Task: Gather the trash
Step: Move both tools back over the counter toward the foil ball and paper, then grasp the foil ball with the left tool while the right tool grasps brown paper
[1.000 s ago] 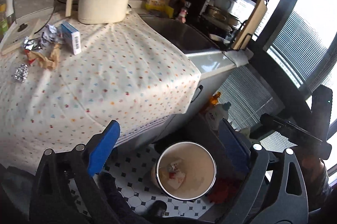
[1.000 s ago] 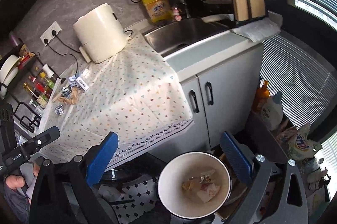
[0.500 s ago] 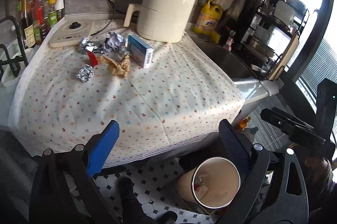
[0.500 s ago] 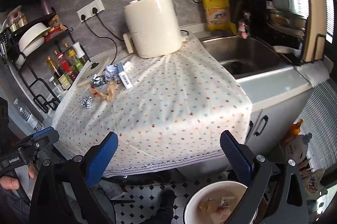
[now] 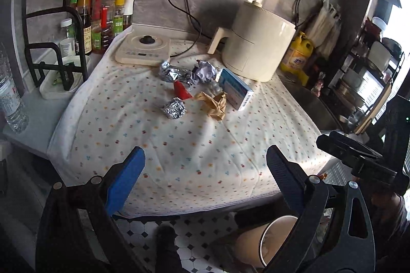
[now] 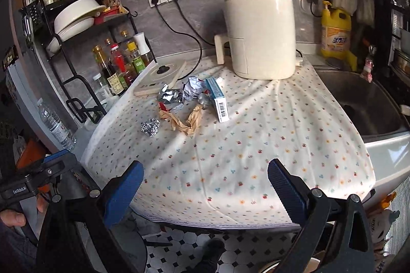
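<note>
Foil ball (image 5: pixel 174 107) on dotted tabletop (image 5: pixel 179 144), left of trash group | brown paper (image 5: pixel 214 103) beside it | blue-white box (image 5: pixel 235 89) rightmost, near cream appliance (image 5: pixel 256 44) | left claw (image 5: pixel 205 165) released, empty | right claw (image 6: pixel 205 180) released, empty

Silver foil ball (image 5: pixel 174 107), brown paper (image 5: pixel 214 103) and blue-white box (image 5: pixel 235 89) on a dotted cream tablecloth (image 5: pixel 179 144).
</note>
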Tool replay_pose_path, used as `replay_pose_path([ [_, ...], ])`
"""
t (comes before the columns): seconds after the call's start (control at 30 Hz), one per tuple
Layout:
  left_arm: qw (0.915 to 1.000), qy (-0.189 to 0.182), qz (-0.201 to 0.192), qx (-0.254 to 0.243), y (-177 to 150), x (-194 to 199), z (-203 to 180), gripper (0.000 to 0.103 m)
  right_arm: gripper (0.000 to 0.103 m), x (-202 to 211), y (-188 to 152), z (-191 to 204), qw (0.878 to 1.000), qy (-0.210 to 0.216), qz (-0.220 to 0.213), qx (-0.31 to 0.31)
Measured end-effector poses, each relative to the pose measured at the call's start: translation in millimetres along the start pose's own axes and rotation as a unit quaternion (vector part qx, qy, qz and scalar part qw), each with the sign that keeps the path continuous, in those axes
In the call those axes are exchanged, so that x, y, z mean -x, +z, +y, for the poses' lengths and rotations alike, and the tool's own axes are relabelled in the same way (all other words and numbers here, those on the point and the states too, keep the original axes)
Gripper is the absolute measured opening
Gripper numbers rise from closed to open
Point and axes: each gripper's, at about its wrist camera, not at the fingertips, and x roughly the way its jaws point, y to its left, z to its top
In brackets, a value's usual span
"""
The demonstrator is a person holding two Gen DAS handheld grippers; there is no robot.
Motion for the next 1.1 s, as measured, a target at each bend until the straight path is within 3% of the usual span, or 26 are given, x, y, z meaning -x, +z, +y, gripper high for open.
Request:
replay_pose_path([
  [0.2,0.9997,0.014,-0.013,0.012,14,-10,30,0.097,0.095,-32,19,20,1.000,0.003,0.010,0.006],
  [0.77,0.9974,-0.044,0.045,0.035,45,-123,70,0.096,0.095,-119,48,32,0.998,-0.023,0.064,0.014],
  [1.07,0.9917,-0.061,0.112,0.019,58,-195,67,0.068,0.095,-147,54,19,0.995,-0.040,0.087,-0.010],
  [1.1,0.9908,-0.059,0.121,0.013,58,-201,65,0.061,0.095,-151,55,18,0.995,-0.041,0.090,-0.013],
])
